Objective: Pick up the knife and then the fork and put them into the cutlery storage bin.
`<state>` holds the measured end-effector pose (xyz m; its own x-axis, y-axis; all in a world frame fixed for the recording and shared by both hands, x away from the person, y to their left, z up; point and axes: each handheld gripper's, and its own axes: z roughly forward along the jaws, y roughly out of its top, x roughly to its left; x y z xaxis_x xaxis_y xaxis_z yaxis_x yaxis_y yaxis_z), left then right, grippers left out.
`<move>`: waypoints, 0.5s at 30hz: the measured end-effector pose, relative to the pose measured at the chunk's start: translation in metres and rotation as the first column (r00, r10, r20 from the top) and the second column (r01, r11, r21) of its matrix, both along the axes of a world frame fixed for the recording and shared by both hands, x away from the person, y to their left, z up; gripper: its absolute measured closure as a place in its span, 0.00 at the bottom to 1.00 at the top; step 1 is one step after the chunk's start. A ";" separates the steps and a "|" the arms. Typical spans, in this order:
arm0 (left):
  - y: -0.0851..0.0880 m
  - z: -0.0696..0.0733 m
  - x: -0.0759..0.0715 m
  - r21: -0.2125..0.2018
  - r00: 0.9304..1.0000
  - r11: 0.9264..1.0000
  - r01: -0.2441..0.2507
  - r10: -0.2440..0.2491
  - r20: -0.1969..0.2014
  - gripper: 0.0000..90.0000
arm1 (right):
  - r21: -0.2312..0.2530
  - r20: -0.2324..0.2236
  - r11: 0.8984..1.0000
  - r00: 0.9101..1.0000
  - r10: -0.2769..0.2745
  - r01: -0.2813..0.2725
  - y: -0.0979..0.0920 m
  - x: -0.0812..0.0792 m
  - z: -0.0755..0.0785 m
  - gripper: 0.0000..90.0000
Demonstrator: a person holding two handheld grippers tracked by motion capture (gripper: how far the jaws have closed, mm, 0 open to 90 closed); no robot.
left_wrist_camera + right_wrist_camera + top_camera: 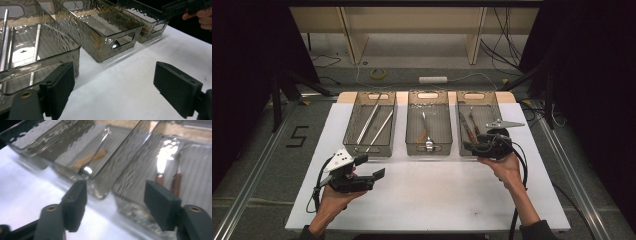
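Observation:
Three smoky clear bins stand side by side on the white table [427, 185]. The left bin [351, 131] holds long metal rods [370, 122]. In the middle bin [411, 131] lie a spoon [427, 135] and an orange-brown stick [91, 157]. Wooden-handled knives [468, 127] rest in the right bin [492, 107]. My left gripper [371, 166] is open and empty over the table in front of the left bin [62, 60]. My right gripper [469, 145] is open and empty at the near end of the right bin [140, 177], with the knife handles [160, 178] beyond its jaws.
Bare white table stretches between the two hands. The table's near edge runs just behind both forearms. In the left gripper view the other hand [203, 18] and its gripper [175, 6] show at the far right, by the right bin [150, 27].

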<state>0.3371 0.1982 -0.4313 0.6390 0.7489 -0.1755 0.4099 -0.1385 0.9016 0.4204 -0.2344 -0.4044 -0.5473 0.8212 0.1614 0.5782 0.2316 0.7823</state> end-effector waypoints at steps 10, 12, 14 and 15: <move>0.000 0.000 0.000 -0.001 1.000 1.000 0.001 -0.001 -0.005 0.19 | 0.042 0.044 0.999 0.999 0.031 -0.033 0.011 -0.021 -0.005 0.33; 0.000 0.000 -0.001 -0.003 1.000 1.000 -0.001 0.001 -0.006 0.19 | 0.050 0.052 0.998 0.998 0.041 -0.043 0.013 -0.024 -0.006 0.33; 0.000 0.000 -0.001 -0.002 1.000 1.000 0.000 0.000 -0.005 0.19 | 0.058 0.062 0.997 0.997 0.049 -0.053 0.015 -0.028 -0.008 0.33; 0.000 0.000 -0.001 -0.002 1.000 1.000 0.001 -0.001 -0.005 0.19 | 0.059 0.068 0.996 0.996 0.056 -0.060 0.016 -0.029 -0.008 0.33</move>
<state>0.3359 0.1987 -0.4312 0.6392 0.7476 -0.1802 0.4143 -0.1373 0.8997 0.3909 -0.2181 -0.4124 -0.6051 0.7772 0.1725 0.5120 0.2140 0.8319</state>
